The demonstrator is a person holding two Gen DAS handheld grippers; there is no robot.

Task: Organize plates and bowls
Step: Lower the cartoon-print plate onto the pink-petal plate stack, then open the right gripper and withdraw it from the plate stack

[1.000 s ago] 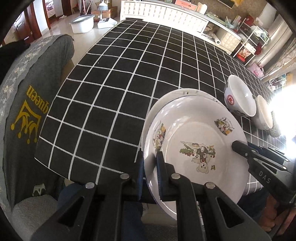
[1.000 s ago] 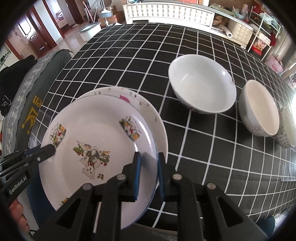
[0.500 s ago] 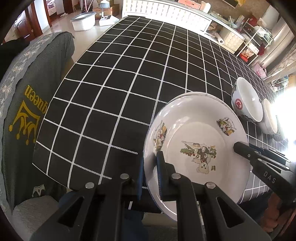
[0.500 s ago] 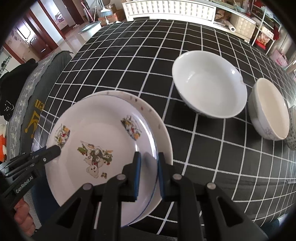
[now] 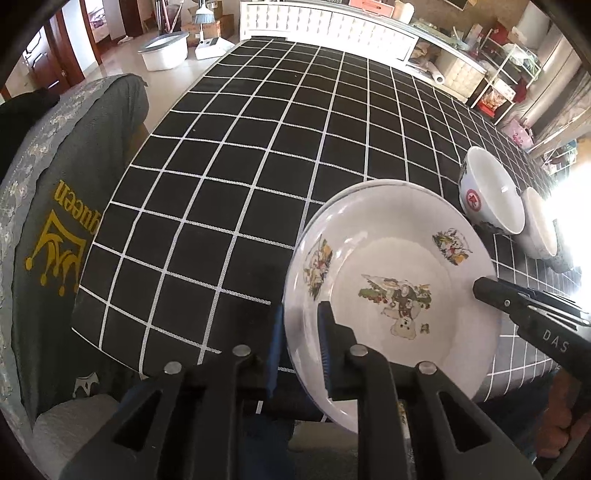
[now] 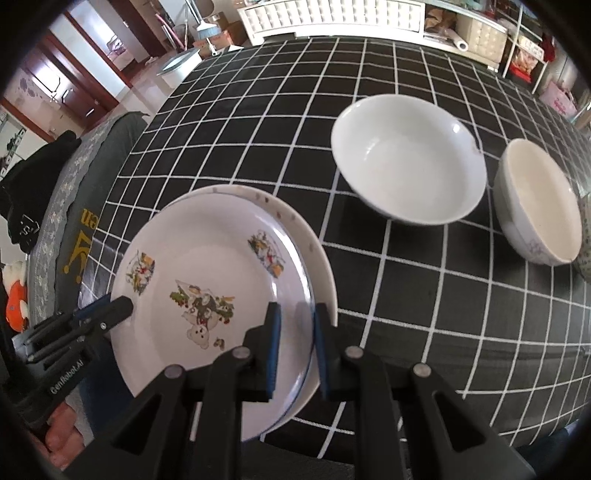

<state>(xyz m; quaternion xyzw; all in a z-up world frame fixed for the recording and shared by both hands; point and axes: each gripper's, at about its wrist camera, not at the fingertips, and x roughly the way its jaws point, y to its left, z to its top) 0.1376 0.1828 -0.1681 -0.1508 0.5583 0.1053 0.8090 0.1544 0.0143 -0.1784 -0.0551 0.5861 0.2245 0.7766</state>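
Note:
A white cartoon-printed plate [image 5: 391, 280] [image 6: 207, 280] is held between both grippers over a second plate [image 6: 317, 266] that lies on the table near its front edge. My left gripper [image 5: 301, 339] is shut on the cartoon plate's left rim. My right gripper [image 6: 295, 332] is shut on its right rim; it also shows in the left wrist view [image 5: 491, 291]. A large white bowl [image 6: 406, 158] [image 5: 491, 192], a cream bowl [image 6: 539, 206] [image 5: 539, 229] and a patterned bowl's edge [image 6: 585, 254] stand in a row to the right.
The table carries a black cloth with a white grid [image 5: 280, 147]. A chair draped with a grey cloth with yellow print [image 5: 62, 206] stands at the table's left end. A white cabinet [image 5: 332, 26] stands beyond the far edge.
The cartoon plate, held by both grippers, has moved further over the lower plate, so less of that plate's rim shows. The bowls have not moved.

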